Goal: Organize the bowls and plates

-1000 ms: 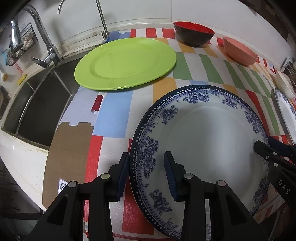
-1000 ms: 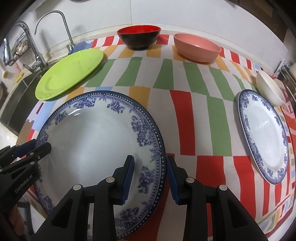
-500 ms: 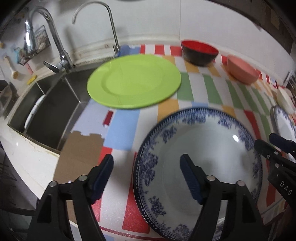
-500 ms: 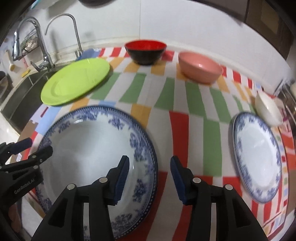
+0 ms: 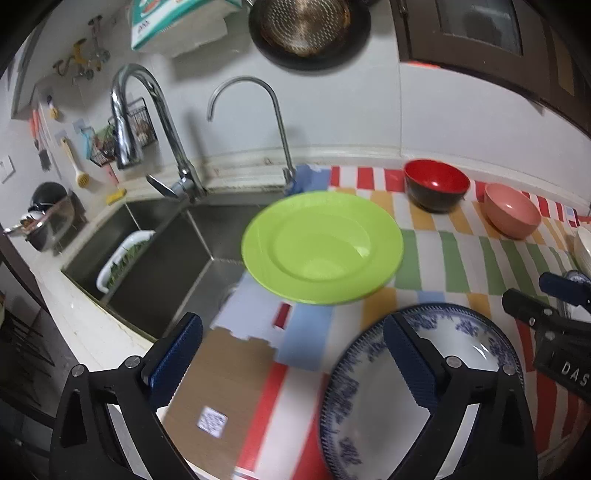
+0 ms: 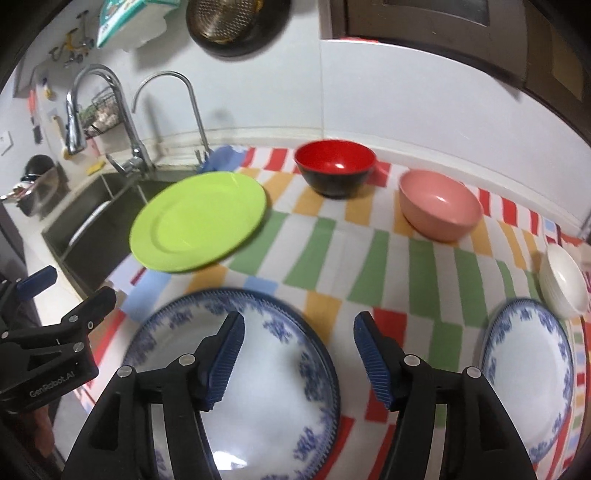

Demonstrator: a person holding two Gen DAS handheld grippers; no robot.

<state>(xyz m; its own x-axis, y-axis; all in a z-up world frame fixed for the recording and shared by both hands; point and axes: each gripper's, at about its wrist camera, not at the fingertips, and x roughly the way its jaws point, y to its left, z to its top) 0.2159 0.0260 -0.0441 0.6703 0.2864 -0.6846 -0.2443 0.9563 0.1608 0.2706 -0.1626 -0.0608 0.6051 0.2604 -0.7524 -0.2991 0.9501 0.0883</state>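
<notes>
A large blue-and-white plate [image 6: 258,373] lies on the striped counter at the front; it also shows in the left wrist view [image 5: 373,402]. My left gripper [image 5: 291,354] is open and empty, raised over its left rim. My right gripper [image 6: 297,354] is open and empty above its right rim. A green plate [image 5: 321,247] [image 6: 199,221] lies by the sink. A red-and-black bowl [image 6: 334,171] and a pink bowl [image 6: 439,205] stand at the back. A second blue-and-white plate [image 6: 528,373] and white bowls [image 6: 563,280] are at the right.
A steel sink [image 5: 177,254] with two faucets [image 5: 147,122] is at the left. A brown cardboard patch [image 5: 218,387] covers the counter's front left corner. A pan [image 5: 310,29] hangs on the wall above.
Both grippers opened wide, let go of the large blue-and-white plate's rims and lifted up and back from it. The plate stays on the counter.
</notes>
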